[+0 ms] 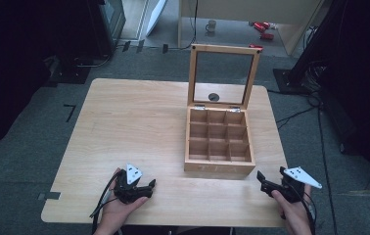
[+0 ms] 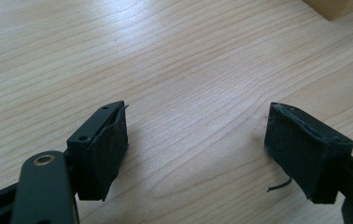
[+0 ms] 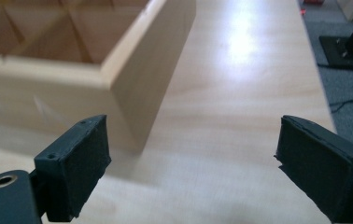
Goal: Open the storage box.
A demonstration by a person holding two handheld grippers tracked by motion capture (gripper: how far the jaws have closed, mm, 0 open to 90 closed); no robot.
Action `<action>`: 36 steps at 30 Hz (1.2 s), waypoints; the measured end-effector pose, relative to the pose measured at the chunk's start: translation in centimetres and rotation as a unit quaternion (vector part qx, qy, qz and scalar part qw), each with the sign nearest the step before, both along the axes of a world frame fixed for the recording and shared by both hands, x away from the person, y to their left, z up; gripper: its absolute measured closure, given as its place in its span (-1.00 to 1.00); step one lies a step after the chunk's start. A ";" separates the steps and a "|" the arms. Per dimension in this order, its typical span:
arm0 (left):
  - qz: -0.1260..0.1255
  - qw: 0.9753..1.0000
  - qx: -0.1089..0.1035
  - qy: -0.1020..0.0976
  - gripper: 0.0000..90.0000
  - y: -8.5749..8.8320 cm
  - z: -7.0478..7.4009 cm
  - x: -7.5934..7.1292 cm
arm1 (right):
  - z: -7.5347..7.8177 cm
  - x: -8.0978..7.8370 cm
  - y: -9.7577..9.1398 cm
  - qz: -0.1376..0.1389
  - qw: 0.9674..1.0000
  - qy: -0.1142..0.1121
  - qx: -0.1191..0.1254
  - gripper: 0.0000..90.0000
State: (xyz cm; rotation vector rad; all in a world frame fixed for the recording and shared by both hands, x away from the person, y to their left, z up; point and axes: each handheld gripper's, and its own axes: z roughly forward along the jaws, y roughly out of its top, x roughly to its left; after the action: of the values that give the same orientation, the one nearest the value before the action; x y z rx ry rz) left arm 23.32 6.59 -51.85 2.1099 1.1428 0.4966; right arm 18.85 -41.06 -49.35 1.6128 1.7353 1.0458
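1. Both black two-jaw grippers are held low at the near edge of the light wooden rectangular table [image 1: 124,117]. This table is the largest thing.
2. On its right half stands the square wooden tea box [image 1: 219,169] with nine empty compartments. Its glass-paned lid [image 1: 223,76] stands upright behind the box.
3. Left of the box's front, the left gripper [image 1: 150,186] rests in the person's left hand [image 1: 119,208]. Its jaws are wide apart and hold nothing; in the left gripper view bare wood lies between the pads [image 2: 104,154].
4. Just right of the box's front corner, the right gripper [image 1: 262,180] is in the right hand [image 1: 293,210], jaws also spread wide and empty.
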 end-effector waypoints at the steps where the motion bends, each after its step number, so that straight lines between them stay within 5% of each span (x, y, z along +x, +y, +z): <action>1: 0.000 1.000 0.000 0.000 -0.51 0.0 0.0 0.0 | -0.3 -0.2 0.1 0.001 1.000 0.005 -0.005 -0.79; 9: 0.001 1.000 0.000 0.000 -0.51 0.0 0.0 0.0 | -2.1 -0.5 1.1 0.011 0.998 0.038 -0.045 -0.79; 14: 0.001 1.000 0.000 0.000 -0.52 0.0 0.0 0.0 | -3.2 -0.2 1.0 0.005 0.996 0.079 -0.051 -0.81; 36: 0.001 1.000 0.000 0.001 -0.52 -0.1 0.0 -0.1 | -3.2 0.0 1.0 0.020 0.995 0.086 -0.055 -0.93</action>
State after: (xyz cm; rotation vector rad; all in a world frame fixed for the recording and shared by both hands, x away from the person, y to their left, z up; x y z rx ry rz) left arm 23.26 6.54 -51.85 2.1106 1.1454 0.4959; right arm 18.82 -40.09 -52.60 1.6444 1.9104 0.8348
